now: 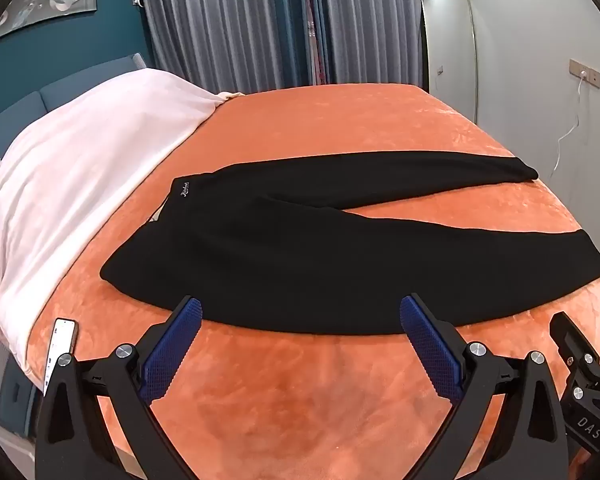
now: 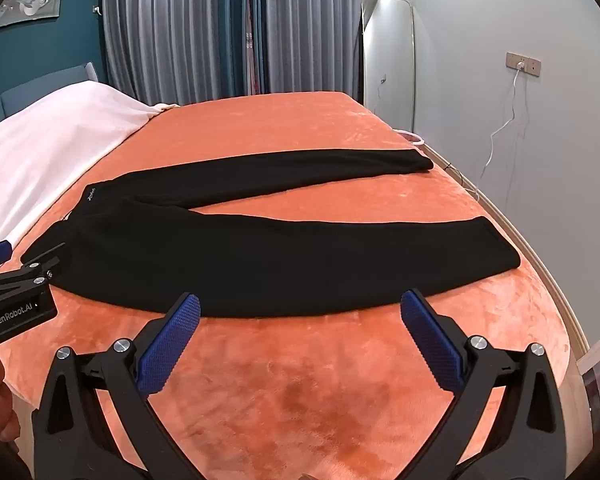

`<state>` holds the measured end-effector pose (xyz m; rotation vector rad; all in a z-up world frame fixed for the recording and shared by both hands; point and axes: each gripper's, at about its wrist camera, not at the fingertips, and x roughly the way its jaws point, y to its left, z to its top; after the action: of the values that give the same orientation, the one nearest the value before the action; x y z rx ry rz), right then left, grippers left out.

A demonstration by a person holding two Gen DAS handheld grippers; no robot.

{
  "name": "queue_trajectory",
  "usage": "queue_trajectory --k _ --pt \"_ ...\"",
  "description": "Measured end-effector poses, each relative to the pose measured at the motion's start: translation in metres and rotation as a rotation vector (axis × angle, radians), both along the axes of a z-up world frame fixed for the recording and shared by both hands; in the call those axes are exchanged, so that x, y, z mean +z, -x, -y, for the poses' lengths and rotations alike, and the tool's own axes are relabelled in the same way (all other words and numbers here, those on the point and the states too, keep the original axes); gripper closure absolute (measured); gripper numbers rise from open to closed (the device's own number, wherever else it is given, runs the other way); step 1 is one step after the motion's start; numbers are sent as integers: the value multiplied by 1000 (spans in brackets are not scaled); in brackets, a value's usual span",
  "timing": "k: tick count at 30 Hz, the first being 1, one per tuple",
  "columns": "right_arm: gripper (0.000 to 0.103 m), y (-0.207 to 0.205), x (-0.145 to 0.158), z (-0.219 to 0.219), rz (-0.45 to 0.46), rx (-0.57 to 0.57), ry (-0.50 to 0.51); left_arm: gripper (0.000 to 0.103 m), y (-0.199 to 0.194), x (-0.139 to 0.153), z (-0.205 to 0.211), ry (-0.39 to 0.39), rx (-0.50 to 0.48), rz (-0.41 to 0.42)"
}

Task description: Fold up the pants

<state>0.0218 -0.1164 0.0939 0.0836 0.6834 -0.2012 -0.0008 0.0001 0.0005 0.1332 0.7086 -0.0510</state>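
Observation:
Black pants (image 1: 300,256) lie flat on the orange blanket (image 1: 300,392), waistband to the left, both legs spread out to the right in a V. They also show in the right wrist view (image 2: 284,256). My left gripper (image 1: 300,312) is open and empty, its blue pads just at the near edge of the pants by the hip. My right gripper (image 2: 300,308) is open and empty at the near edge of the near leg. The left gripper's body also shows in the right wrist view (image 2: 16,292) beside the waistband.
A white blanket (image 1: 80,184) covers the head of the bed at the left. A phone (image 1: 62,344) lies on the near left bed edge. A mirror (image 2: 388,64), a grey wall with a cable (image 2: 500,128) and curtains (image 2: 204,32) stand beyond the bed.

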Motion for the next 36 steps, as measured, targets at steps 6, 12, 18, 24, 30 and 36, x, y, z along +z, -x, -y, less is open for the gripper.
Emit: queue_trajectory --k 6,12,18,24,30,36 --pt "5 1 1 -1 -1 2 1 5 -2 2 1 -6 1 -5" --pt "5 3 3 -2 1 2 3 5 4 1 -1 -10 3 -1" --pt "5 1 7 -7 6 2 2 5 3 6 -1 -12 -3 -2" --pt "5 3 7 -8 6 -1 2 5 3 7 -1 -13 -1 -4" --pt "5 2 8 -5 7 3 -1 5 4 7 1 -16 0 -5" --pt "5 2 8 -5 9 2 -3 5 5 6 1 -15 -3 -6"
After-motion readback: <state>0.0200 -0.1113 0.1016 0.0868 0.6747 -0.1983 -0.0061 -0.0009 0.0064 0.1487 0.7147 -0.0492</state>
